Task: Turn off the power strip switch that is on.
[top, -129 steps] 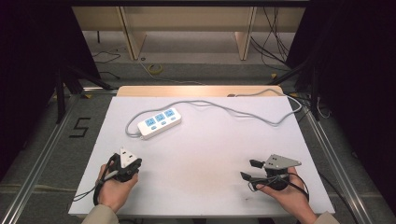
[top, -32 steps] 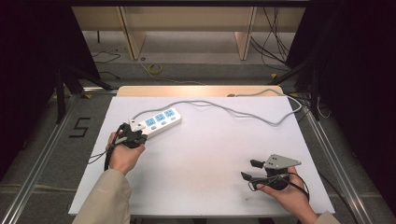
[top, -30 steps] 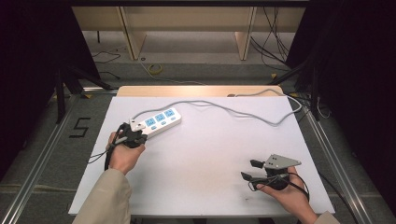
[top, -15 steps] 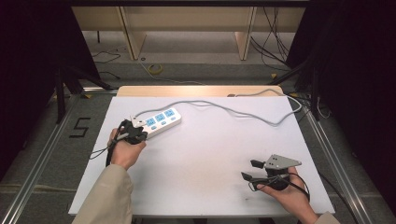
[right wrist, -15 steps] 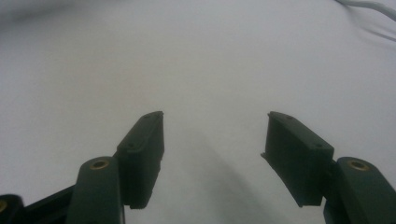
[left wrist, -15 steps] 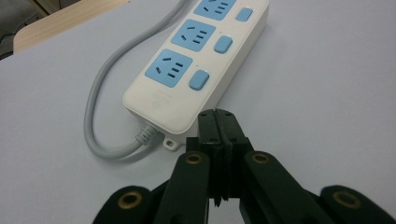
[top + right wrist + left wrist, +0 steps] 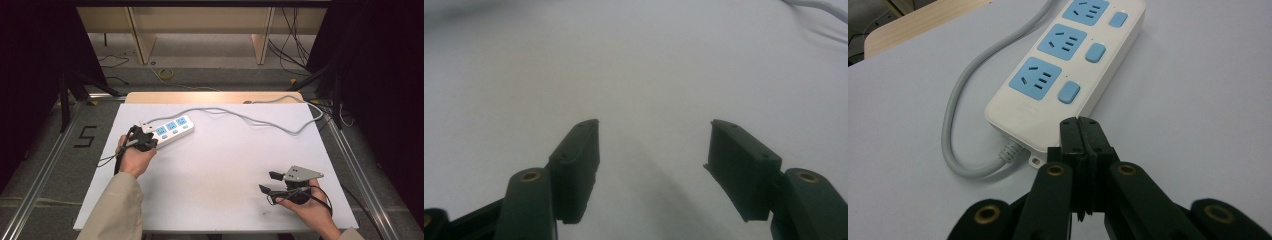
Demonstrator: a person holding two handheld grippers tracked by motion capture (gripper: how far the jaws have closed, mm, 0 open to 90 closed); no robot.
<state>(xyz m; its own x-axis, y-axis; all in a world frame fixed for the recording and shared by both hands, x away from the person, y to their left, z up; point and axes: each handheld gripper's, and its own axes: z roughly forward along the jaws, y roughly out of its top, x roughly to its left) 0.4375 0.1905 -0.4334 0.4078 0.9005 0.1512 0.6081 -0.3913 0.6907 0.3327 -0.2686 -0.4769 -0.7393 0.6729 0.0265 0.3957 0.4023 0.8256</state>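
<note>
Table: white table (image 7: 220, 185) is filling the middle of the high view, with dark floor lying around it.
Power strip: a white power strip (image 7: 170, 131) with three blue sockets is lying flat on the far left part of the table, angled so its cord end is pointing toward the left tool.
Switches: a blue switch (image 7: 1069, 93) is sitting beside each socket in the left gripper view.
Cord: a grey cord (image 7: 260, 117) is leaving the near end of the strip, looping back past it and trailing across the far side of the table to the right edge.
Left tool: the left tool (image 7: 142, 140) is hovering at the cord end of the power strip, held in the person's left hand (image 7: 131, 157); in the left gripper view its two black jaws are pressing together with nothing between them, their tips just over the strip's near edge, and whether they are touching it I cannot tell.
Right tool: the right tool (image 7: 267, 182) is resting low over the near right part of the table, well apart from the strip, held in the right hand (image 7: 310, 207); its jaws are standing wide apart, holding nothing, with bare table between them.
</note>
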